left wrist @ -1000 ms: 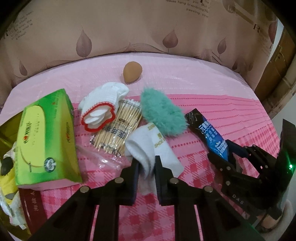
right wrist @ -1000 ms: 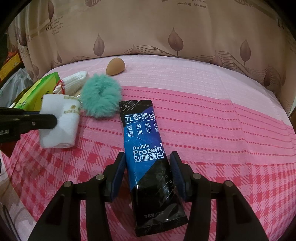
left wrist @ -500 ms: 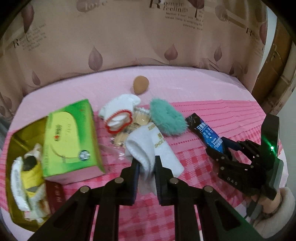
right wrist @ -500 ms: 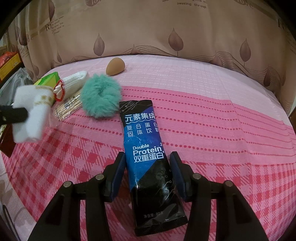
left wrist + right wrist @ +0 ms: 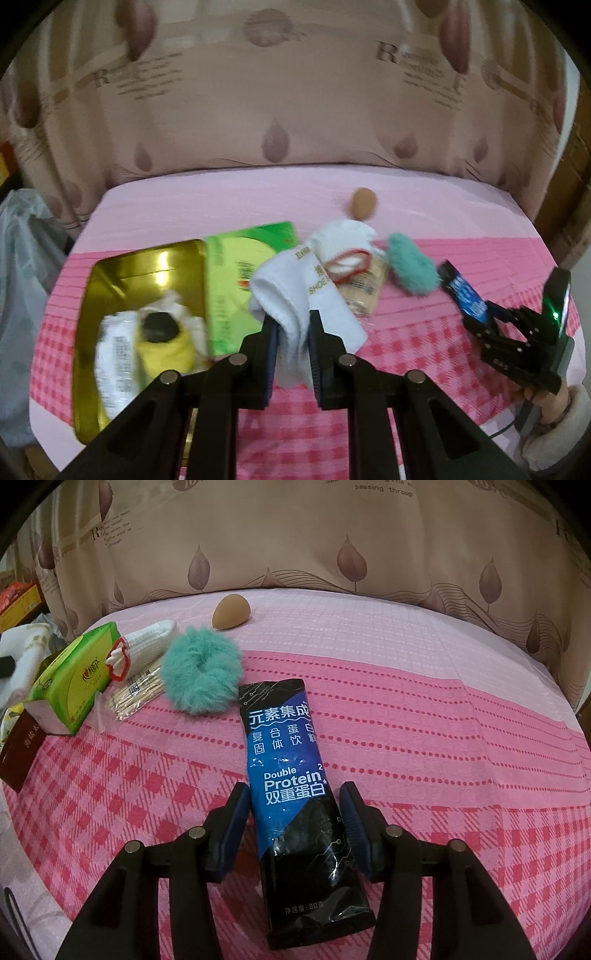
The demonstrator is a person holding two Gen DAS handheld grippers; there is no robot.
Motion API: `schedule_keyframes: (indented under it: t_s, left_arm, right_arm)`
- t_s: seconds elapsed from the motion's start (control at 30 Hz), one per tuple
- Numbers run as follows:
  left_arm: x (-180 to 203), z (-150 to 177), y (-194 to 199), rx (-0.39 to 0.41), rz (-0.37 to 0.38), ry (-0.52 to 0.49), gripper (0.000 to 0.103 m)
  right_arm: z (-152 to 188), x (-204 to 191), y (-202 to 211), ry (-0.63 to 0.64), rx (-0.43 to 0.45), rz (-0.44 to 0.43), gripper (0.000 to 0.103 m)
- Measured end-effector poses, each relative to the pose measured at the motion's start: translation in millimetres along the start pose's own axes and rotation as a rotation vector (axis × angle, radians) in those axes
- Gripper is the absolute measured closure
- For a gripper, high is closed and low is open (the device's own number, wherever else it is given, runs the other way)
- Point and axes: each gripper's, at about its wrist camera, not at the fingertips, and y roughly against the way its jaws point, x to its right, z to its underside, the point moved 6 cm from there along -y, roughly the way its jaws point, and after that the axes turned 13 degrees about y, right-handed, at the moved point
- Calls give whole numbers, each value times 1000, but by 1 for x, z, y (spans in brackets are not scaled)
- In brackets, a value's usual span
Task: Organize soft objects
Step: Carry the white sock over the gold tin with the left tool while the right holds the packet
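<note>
My left gripper (image 5: 291,325) is shut on a white shoe cloth (image 5: 299,295) and holds it in the air above the pink table, right of a gold tin (image 5: 110,273) that holds a yellow item and white packets. My right gripper (image 5: 295,812) is open with its fingers on either side of a black and blue protein sachet (image 5: 291,771) lying on the table; it also shows in the left wrist view (image 5: 513,328). A teal furry scrunchie (image 5: 201,670), a white glove with red trim (image 5: 142,651) and a brown sponge egg (image 5: 231,612) lie further back.
A green tissue box (image 5: 72,679) stands at the left beside a bag of toothpicks (image 5: 136,694). A dark red box (image 5: 18,751) lies at the left edge. A beige leaf-patterned curtain (image 5: 332,546) hangs behind the table.
My left gripper has lifted the white cloth higher and carried it left, toward the gold tin. The right gripper has stayed around the sachet.
</note>
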Motion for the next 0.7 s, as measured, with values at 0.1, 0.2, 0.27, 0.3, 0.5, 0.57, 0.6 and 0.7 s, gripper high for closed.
schedule_keyframes:
  t_s: [0.1, 0.2, 0.27, 0.3, 0.5, 0.57, 0.6, 0.7]
  left_arm:
    - [-20, -8, 6, 16, -21, 28, 87]
    - [-42, -17, 10, 31, -51, 59, 87]
    - [-56, -22, 10, 41, -74, 76, 87]
    - [-62, -24, 11, 43, -82, 84, 87]
    - [-105, -38, 9, 41, -125, 162, 88]
    - [-115, -42, 7, 41, -136, 179, 87]
    - [-121, -44, 6, 39, -145, 191, 87]
    - [-132, -49, 1, 36, -161, 213, 87]
  right_arm:
    - [0, 0, 0, 0, 0, 0, 55]
    - [0, 0, 0, 0, 0, 0, 55]
    - [0, 1, 0, 1, -1, 0, 55]
    - [0, 0, 0, 2, -1, 1, 55]
    - [0, 0, 0, 3, -1, 2, 55]
    - [0, 0, 0, 3, -1, 2, 55]
    - [0, 0, 0, 3, -1, 2, 55]
    - [0, 0, 0, 3, -2, 3, 54]
